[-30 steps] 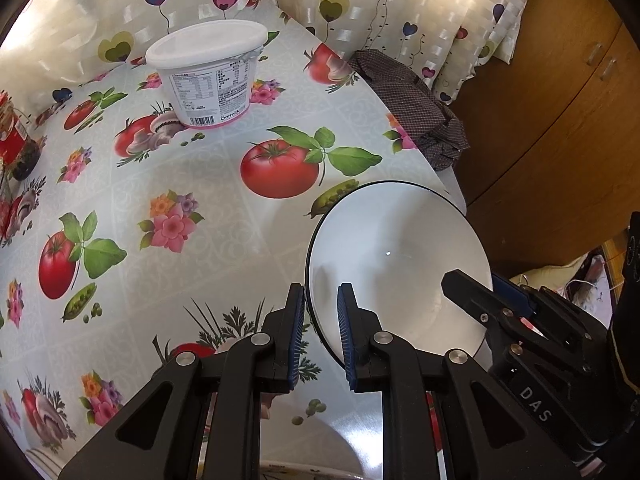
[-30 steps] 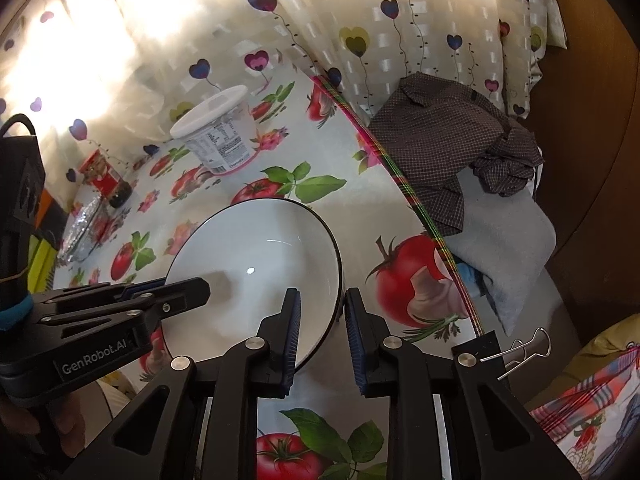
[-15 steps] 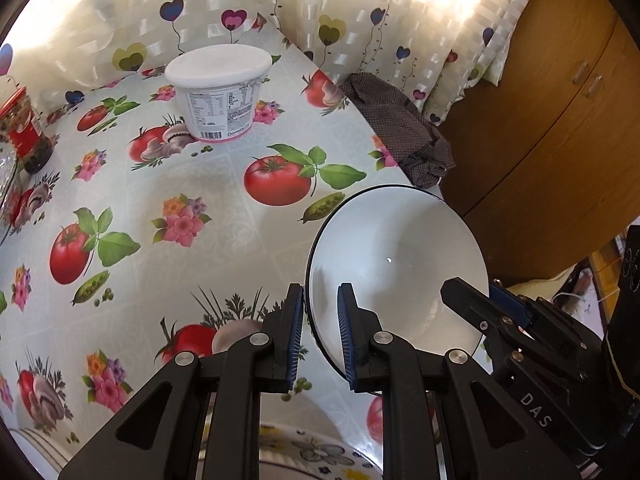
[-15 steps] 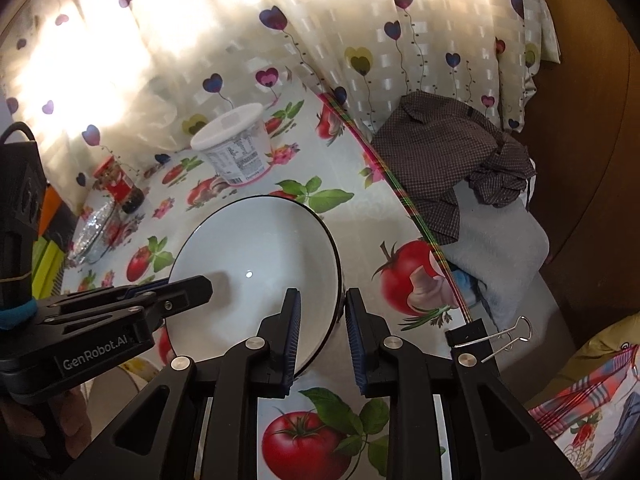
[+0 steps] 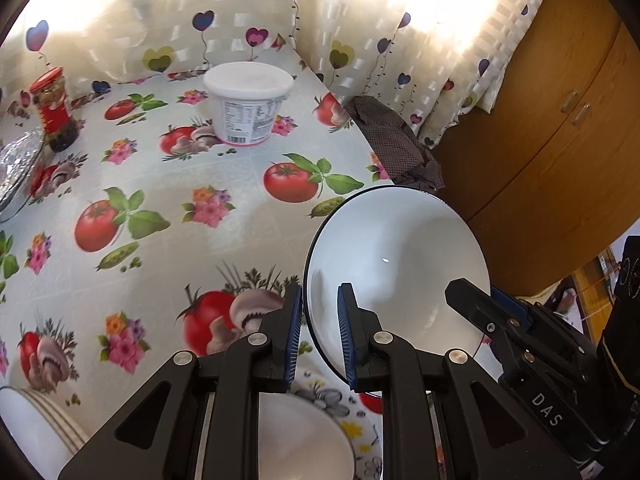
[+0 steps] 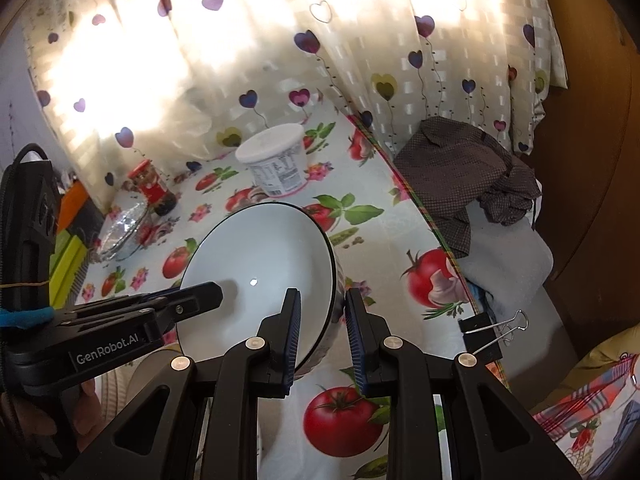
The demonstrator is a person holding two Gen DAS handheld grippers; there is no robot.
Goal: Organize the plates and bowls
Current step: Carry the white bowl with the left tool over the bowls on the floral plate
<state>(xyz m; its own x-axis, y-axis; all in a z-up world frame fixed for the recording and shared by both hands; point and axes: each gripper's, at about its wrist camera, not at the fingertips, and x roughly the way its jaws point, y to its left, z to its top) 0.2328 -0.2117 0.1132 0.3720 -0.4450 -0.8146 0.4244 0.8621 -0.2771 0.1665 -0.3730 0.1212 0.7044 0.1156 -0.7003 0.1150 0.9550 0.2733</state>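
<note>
Both grippers pitched steeply down toward the table (image 5: 168,184), each clamped on the rim of one white bowl (image 5: 396,264) with a thin dark edge line.

Left gripper (image 5: 319,332): jaws drawn nearly together, blue pads pinching the bowl's near-left rim; rim passes between the pads. In the right wrist view its finger enters from the left and lies on the bowl's left rim.

Right gripper (image 6: 322,336): jaws likewise narrow, rim wall caught between the two pads at the bowl's near-right edge. In the left wrist view its black body reaches in from lower right and meets the bowl's right rim.

Bowl position: held clear of the tablecloth between the two tools, tilted so the empty white inside faces both cameras, over the table's right-hand part near the edge. Below it and the left gripper's fingers, a floral-rimmed dish (image 5: 316,432) sits on the table; a ribbed white vessel (image 5: 28,420) at lower left of that view.

Further back on the cloth: white lidded tub (image 5: 248,104), red-capped jar (image 5: 54,108), foil-covered dish (image 6: 120,232). Dark checked cloth (image 6: 460,176) lies off the table's right edge

A hand (image 6: 24,420) partly visible at lower left of the right wrist view, under the left tool
</note>
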